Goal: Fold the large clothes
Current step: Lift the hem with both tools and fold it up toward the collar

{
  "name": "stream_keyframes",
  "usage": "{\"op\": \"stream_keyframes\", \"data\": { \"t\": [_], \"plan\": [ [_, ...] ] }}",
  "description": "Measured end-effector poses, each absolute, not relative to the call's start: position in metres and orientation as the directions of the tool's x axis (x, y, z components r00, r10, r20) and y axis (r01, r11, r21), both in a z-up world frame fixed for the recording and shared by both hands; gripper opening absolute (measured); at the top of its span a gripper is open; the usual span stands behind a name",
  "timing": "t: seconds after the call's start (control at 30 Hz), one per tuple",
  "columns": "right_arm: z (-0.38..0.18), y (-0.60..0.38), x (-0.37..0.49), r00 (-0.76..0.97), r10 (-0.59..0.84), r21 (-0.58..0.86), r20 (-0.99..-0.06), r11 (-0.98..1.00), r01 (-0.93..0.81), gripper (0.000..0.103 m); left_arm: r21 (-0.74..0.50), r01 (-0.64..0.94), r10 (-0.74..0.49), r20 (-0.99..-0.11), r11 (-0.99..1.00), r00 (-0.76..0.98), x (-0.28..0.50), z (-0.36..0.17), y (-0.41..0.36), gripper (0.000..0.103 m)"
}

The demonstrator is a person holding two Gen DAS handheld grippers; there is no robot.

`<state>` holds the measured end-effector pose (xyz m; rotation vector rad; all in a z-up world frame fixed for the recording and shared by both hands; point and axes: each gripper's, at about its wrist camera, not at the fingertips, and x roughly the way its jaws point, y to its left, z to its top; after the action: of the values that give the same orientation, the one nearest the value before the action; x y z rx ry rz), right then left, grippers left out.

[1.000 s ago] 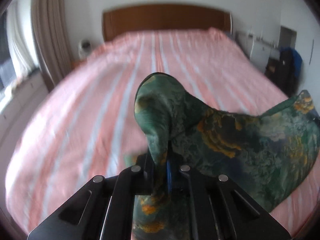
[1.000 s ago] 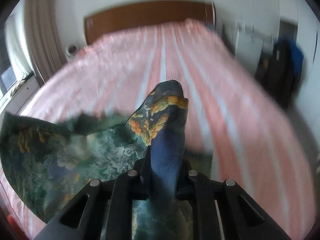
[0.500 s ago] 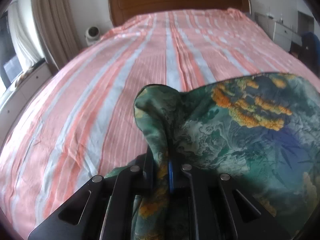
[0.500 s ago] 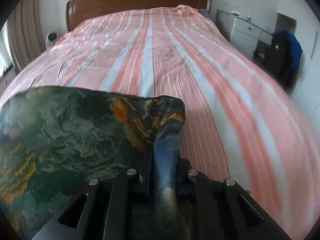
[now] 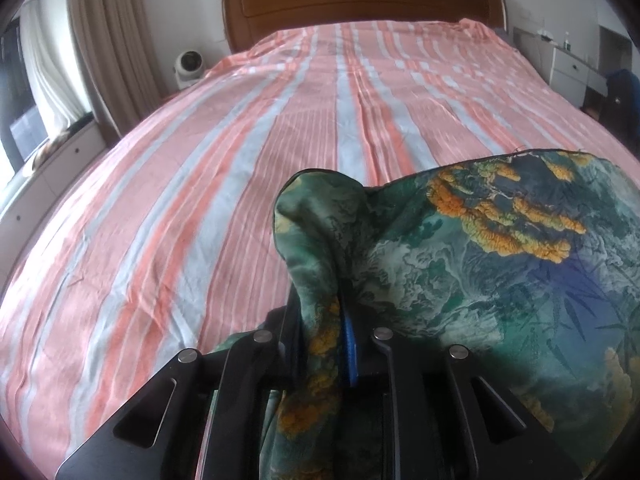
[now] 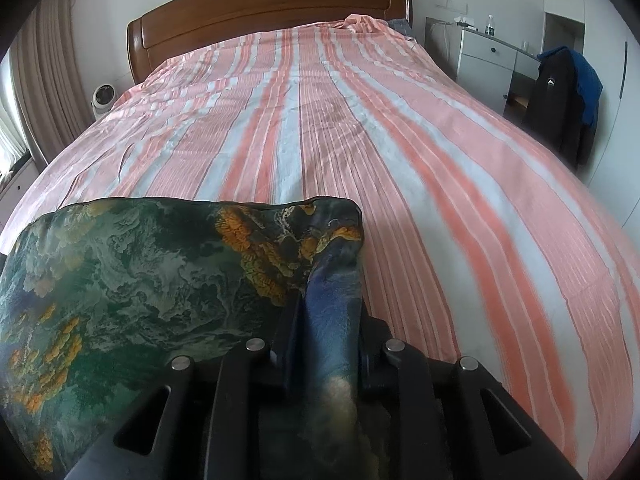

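Note:
A large silky garment [image 5: 500,264] printed in green, blue and orange hangs stretched between my two grippers above the foot of a bed. My left gripper [image 5: 324,320] is shut on its left corner, and the cloth spreads out to the right. My right gripper [image 6: 328,320] is shut on the other corner of the garment [image 6: 132,288], and the cloth spreads to the left. The fabric drapes over both sets of fingers and hides their tips.
A wide bed with a pink and grey striped sheet [image 5: 320,120] fills the view, with a wooden headboard [image 6: 264,4] at the far end. A small white fan [image 5: 188,64] and curtains stand at the left. A white dresser [image 6: 492,60] and dark clothes [image 6: 564,100] stand at the right.
Both grippers have moved forward and lower over the bed, still holding the garment. The cloth has gone from a loose sag to a wider, flatter spread between them.

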<state>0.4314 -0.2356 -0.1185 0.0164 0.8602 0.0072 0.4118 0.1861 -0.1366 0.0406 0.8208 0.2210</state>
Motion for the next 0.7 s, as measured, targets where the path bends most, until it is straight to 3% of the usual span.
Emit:
{"op": "stream_keyframes", "data": {
  "t": [0.23, 0.3, 0.37, 0.43, 0.5, 0.57, 0.7],
  "plan": [
    [-0.119, -0.236, 0.434, 0.651, 0.014, 0.019, -0.759, 1.000, 0.000, 0.024, 0.124, -0.182, 0.215, -0.722, 0.975, 0.658, 0.412, -0.138, 0.185, 0.018],
    [-0.120, -0.237, 0.435, 0.648, 0.017, 0.024, -0.762, 1.000, 0.002, 0.029, 0.137, -0.193, 0.230, -0.732, 0.972, 0.641, 0.413, -0.135, 0.185, 0.031],
    [-0.120, -0.242, 0.438, 0.628, 0.010, 0.036, -0.778, 0.999, 0.029, 0.045, 0.159, -0.222, 0.264, -0.750, 0.962, 0.607, 0.414, -0.121, 0.188, 0.058],
    [-0.119, -0.254, 0.447, 0.577, 0.021, 0.081, -0.816, 0.993, 0.080, 0.075, 0.149, -0.227, 0.263, -0.722, 0.962, 0.641, 0.405, -0.094, 0.185, 0.066],
    [-0.109, -0.271, 0.451, 0.553, 0.097, 0.178, -0.828, 0.979, 0.096, 0.091, 0.099, -0.185, 0.203, -0.664, 0.978, 0.719, 0.389, -0.059, 0.169, 0.078],
    [-0.090, -0.281, 0.441, 0.609, 0.103, 0.208, -0.786, 0.973, 0.104, 0.092, 0.075, -0.095, 0.121, -0.606, 0.993, 0.787, 0.375, -0.029, 0.137, 0.092],
    [-0.043, -0.288, 0.404, 0.710, 0.093, 0.209, -0.698, 0.975, 0.077, 0.094, 0.139, 0.144, -0.036, -0.587, 0.980, 0.809, 0.367, -0.012, 0.048, 0.096]
  ]
}}
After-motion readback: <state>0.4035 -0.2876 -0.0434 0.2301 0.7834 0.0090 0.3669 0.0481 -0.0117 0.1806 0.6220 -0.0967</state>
